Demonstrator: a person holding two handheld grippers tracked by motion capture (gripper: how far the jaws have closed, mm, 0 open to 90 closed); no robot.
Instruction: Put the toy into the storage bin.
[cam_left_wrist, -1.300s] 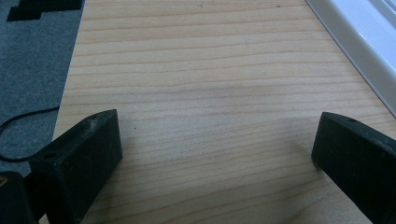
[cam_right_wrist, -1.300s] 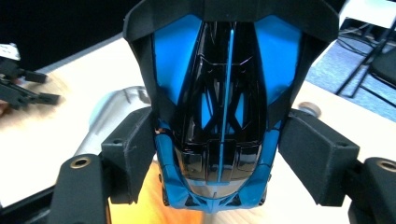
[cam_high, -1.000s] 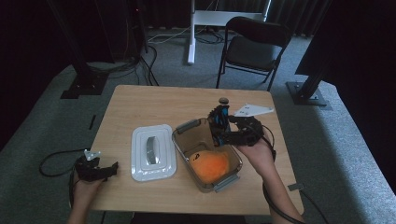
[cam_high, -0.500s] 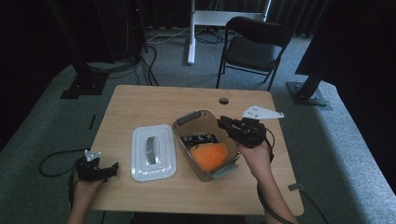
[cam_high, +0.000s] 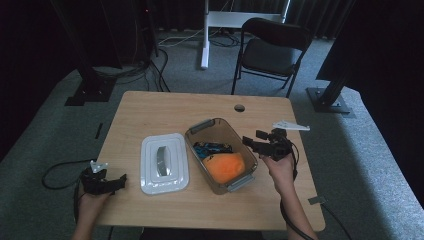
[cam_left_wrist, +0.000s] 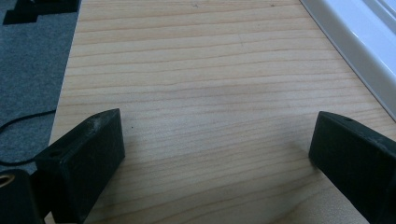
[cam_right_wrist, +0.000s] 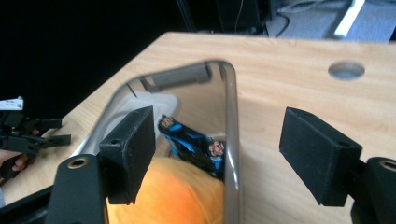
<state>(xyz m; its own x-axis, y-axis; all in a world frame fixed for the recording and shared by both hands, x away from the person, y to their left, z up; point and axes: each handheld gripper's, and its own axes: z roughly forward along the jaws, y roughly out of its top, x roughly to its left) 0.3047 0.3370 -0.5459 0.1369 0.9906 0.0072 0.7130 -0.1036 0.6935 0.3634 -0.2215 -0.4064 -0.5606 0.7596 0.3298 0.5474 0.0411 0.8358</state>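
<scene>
R gripper (cam_high: 256, 142) sits just beside the clear bin's (cam_high: 216, 127) right rim, fingers wide, nothing held; bin mid-bench, holding an orange plush (cam_high: 226, 167) w/ a black-and-blue figure (cam_high: 212, 148) behind it; white lid (cam_high: 164, 162) flat just left of bin; L gripper (cam_high: 116, 182) at bench's (cam_high: 165, 107) near-left corner, fingers wide, empty.
</scene>
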